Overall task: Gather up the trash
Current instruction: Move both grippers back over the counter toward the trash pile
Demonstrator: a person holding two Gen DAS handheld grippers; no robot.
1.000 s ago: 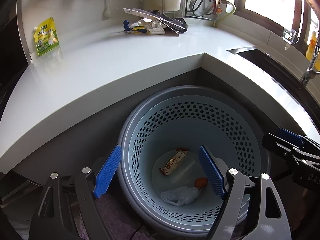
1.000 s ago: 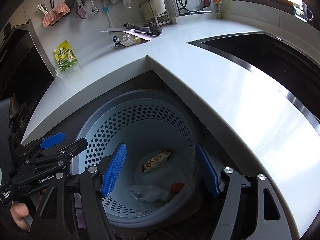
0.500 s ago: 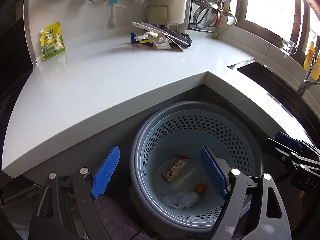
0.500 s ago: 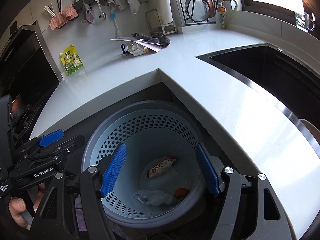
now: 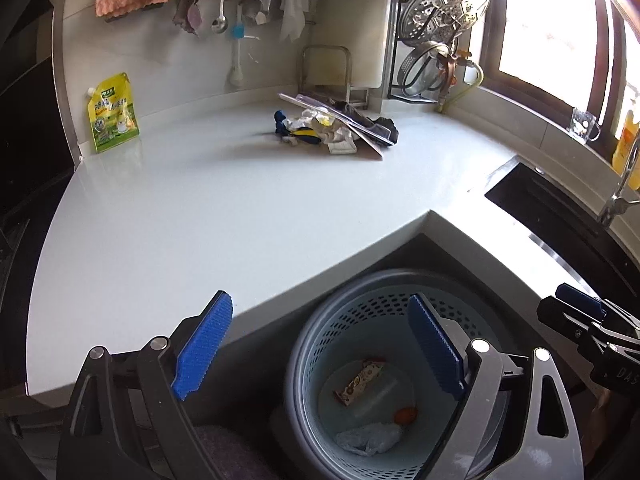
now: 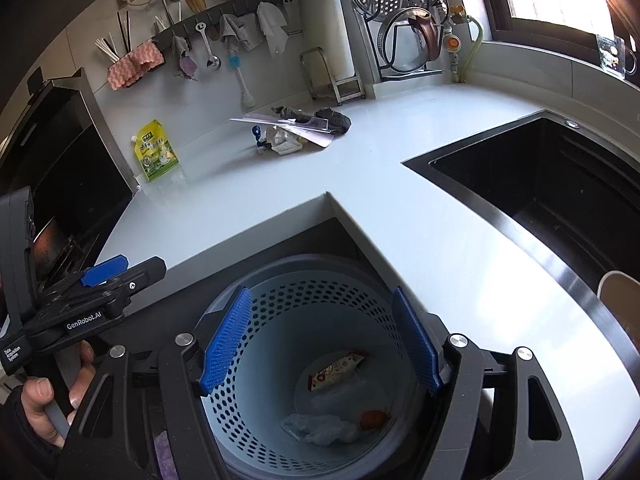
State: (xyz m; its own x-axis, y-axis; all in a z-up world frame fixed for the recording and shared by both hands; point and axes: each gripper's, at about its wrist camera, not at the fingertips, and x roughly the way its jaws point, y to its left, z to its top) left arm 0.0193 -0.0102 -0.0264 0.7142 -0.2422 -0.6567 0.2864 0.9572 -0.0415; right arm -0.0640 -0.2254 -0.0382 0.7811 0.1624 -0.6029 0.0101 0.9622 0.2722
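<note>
The left gripper (image 5: 320,350) has its blue ribbed fingers (image 5: 204,346) opening with nothing between them; the right gripper (image 6: 322,342) stands spread and empty. Both hang over the perforated pale-blue plastic bin (image 6: 320,304) holding a snack wrapper (image 6: 334,370). Crumpled trash pile (image 5: 320,130) lies far back on the white countertop (image 5: 200,216).

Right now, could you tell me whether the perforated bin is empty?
Not empty: the perforated bin holds a snack wrapper, a crumpled plastic bag and a small orange scrap.
</note>
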